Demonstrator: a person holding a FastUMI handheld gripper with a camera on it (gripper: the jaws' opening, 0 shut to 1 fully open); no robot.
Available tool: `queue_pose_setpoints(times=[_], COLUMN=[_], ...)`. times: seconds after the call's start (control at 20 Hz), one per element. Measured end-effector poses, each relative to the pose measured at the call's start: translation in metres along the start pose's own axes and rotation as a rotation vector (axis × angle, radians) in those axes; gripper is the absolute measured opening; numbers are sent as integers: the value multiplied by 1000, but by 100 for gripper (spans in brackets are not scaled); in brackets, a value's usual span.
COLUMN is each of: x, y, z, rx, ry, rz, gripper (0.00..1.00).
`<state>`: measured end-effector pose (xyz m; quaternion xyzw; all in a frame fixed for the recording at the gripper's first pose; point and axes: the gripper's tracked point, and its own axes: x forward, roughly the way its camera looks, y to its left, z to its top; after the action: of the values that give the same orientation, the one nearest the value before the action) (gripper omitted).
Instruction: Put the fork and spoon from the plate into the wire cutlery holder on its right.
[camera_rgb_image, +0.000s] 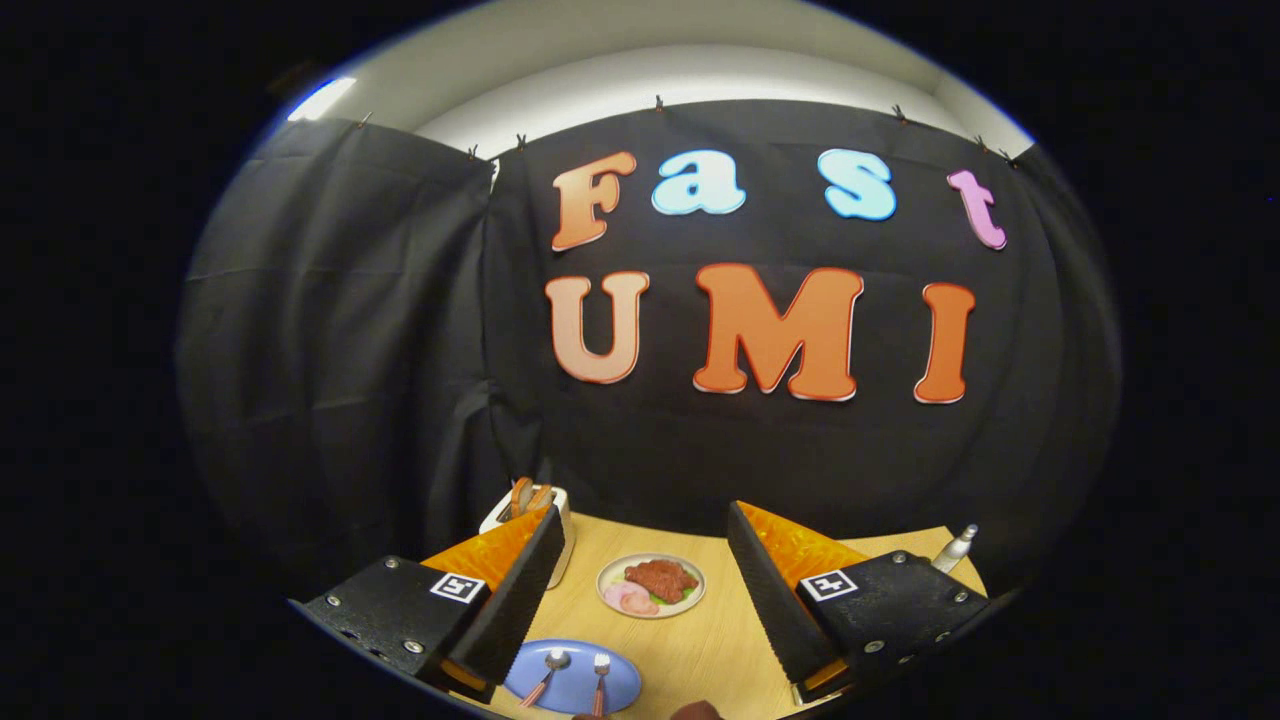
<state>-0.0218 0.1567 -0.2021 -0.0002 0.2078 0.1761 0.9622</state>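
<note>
Tool (645, 600) released, jaws wide, high above the desk (690, 650). Fork (600, 678) and spoon (550, 672) lie on the near blue plate (575, 690); lower and centre on one handle.

Table (690, 650): pale wood-grain top, smooth, low sheen.
Blue plate (620, 685): smooth, plastic-looking, faint gloss.
Spoon (551, 668) and fork (600, 672), lying on the blue plate: shiny metal heads, dull pinkish-brown handles.
Gripper (645, 585), fingers spread wide apart with nothing between them: finger pads (520, 600) black, matt, finely ribbed and rubbery; backs glossy translucent orange plastic; mounts matt black with bright metal screws.
Small plate (606, 575) beyond the fingers: light rim, smooth, holding matt toy-like food (660, 580).
Toaster (560, 520): white, smooth, plastic-looking.
Bottle (955, 548): silvery, metallic sheen.
Wall: black cloth, matt, creased.
</note>
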Motion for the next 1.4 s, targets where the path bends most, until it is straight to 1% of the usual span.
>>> queue_pose_setpoints(times=[0.15, 0.35, 0.45, 0.65, 0.9, 1.1, 1.2, 1.25, 1.3, 1.35, 1.4], x=[18, 36, 37, 41, 44, 37, 34, 34, 36, 36, 38], y=[21, 50, 58, 67, 72, 63, 61, 58, 54, 52, 49], z=[-59, -134, -173, -239, -300, -340, -353, -359, -364, -368, -372], rx=[27, 152, 182, 157, 79, -3, -24, -42, -63, -80, -90], ry=[192, 446, 581, 782, 975, 1114, 1162, 1177, 1189, 1202, 1219], rz=[66, 156, 183, 192, 195, 165, 154, 141, 128, 115, 100], gripper=[99, 99, 98, 98, 97, 95, 91, 86, 83, 76, 72])
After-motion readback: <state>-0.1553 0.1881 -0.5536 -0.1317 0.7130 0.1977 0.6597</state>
